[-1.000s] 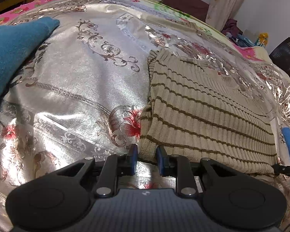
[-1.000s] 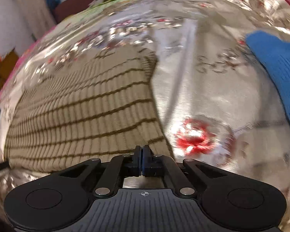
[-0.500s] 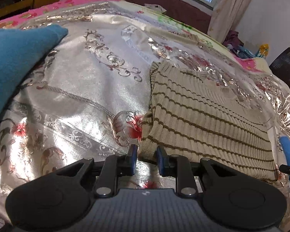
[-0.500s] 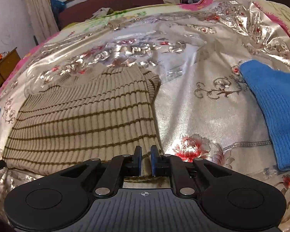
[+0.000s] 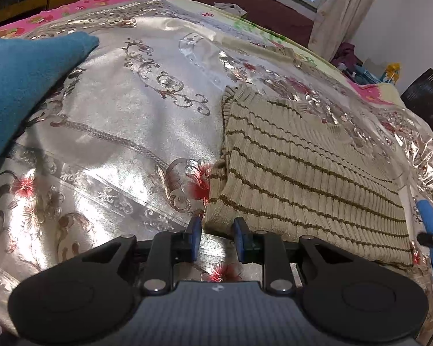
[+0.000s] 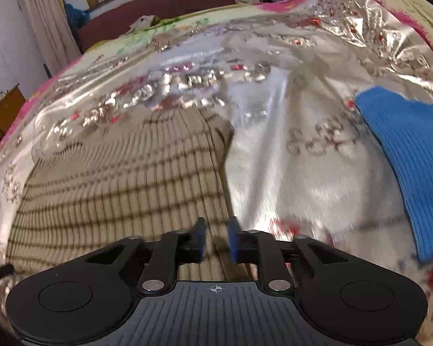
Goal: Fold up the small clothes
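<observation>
in the left wrist view, the left gripper (image 5: 215,227) hovered at the near left corner of the beige ribbed sweater with thin brown stripes (image 5: 303,167), its blue pads slightly spread and pinching nothing. the sweater lay flat as a neat rectangle on the shiny silver floral bedspread (image 5: 115,132), a teal knitted garment (image 5: 23,86) well apart at the left.

in the right wrist view, blurred, the right gripper (image 6: 216,238) sat over the sweater's (image 6: 115,190) near right edge, jaws opening, cloth beneath but not clamped. a bright blue ribbed garment (image 6: 412,155) lay to the right.

this sweater looked mostly folded, perhaps one fold remaining; the blue pieces seemingly waited.
</observation>
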Motion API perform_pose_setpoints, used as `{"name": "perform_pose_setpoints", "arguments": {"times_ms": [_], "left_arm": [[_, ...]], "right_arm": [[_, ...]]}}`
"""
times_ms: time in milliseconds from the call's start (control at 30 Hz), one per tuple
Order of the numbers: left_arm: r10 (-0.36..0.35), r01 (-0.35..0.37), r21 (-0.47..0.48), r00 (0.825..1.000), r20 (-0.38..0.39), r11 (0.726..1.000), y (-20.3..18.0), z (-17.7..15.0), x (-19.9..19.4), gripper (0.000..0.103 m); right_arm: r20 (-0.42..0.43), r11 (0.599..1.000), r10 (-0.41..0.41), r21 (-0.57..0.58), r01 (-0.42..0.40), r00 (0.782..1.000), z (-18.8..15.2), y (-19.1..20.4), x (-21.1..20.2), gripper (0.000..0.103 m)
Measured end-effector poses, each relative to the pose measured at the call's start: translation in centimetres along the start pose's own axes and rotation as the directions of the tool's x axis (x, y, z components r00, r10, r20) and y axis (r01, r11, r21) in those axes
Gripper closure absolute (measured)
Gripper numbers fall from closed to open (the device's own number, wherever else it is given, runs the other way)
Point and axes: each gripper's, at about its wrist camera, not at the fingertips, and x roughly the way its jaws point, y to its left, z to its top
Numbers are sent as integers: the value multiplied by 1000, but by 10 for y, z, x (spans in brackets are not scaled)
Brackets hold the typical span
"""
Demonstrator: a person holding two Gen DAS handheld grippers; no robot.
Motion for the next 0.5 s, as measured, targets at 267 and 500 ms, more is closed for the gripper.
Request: {"name": "perform_pose_setpoints", "arguments": {"times_ms": [267,500], "left_arm": [[-27,27,-18,1000,7,999,1,0,1,72],[-31,31,-8,999,12,999,0,2,6,69]], "right_arm": [[11,998,19,67,-20,1000,38,-1,48,67],[-34,995,60,84,-57,998,53,-2,77,70]]}}
